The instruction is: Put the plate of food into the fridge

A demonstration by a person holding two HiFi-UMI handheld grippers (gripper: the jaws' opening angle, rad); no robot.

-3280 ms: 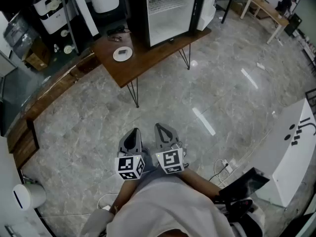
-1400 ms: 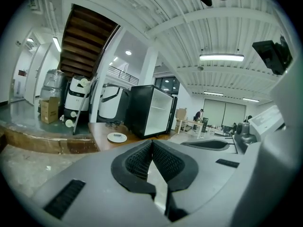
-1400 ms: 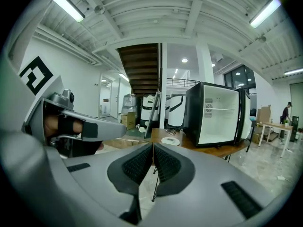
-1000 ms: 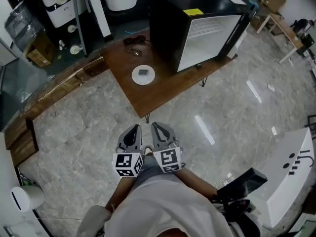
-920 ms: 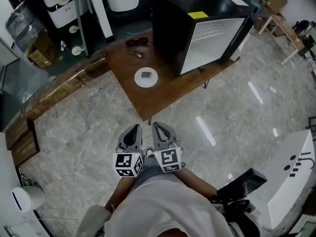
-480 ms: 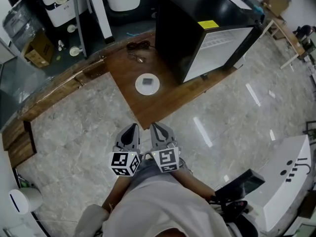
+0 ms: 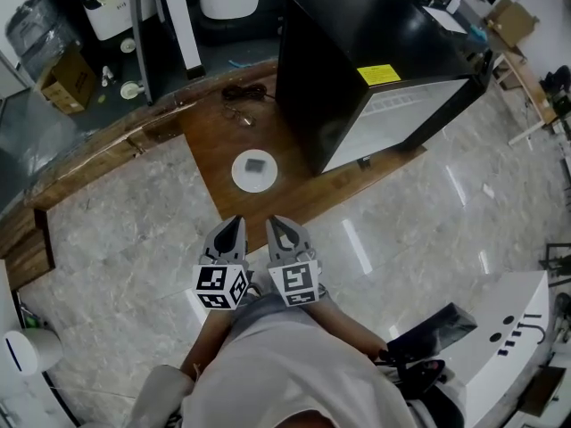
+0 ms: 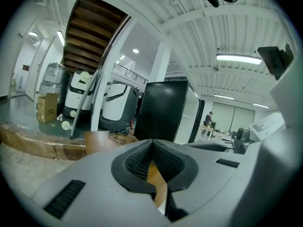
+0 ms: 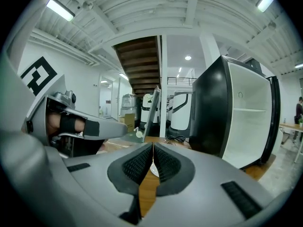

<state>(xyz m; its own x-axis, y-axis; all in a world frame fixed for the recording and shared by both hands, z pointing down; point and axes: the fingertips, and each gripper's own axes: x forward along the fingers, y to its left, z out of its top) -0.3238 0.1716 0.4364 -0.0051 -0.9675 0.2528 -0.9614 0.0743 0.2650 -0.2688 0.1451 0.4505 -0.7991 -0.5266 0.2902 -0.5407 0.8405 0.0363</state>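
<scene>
White plate [image 7: 254, 169] sits untouched on the tabletop [image 7: 212, 139] left of the open fridge [image 7: 335, 61]; left tongs [image 7: 232, 224] and right tongs [image 7: 276, 225] pressed together, empty.

Low brown wooden table [image 7: 299, 201] on a shiny grey stone floor [image 7: 125, 248], white plate [image 7: 254, 170] near its front, big black fridge [image 7: 357, 61] standing open beside the plate, black cord [image 7: 237, 94] behind.

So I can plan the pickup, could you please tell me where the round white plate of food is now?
In the head view, the round white plate sits mid-frame on the brown wooden table, just left of the black fridge.
</scene>
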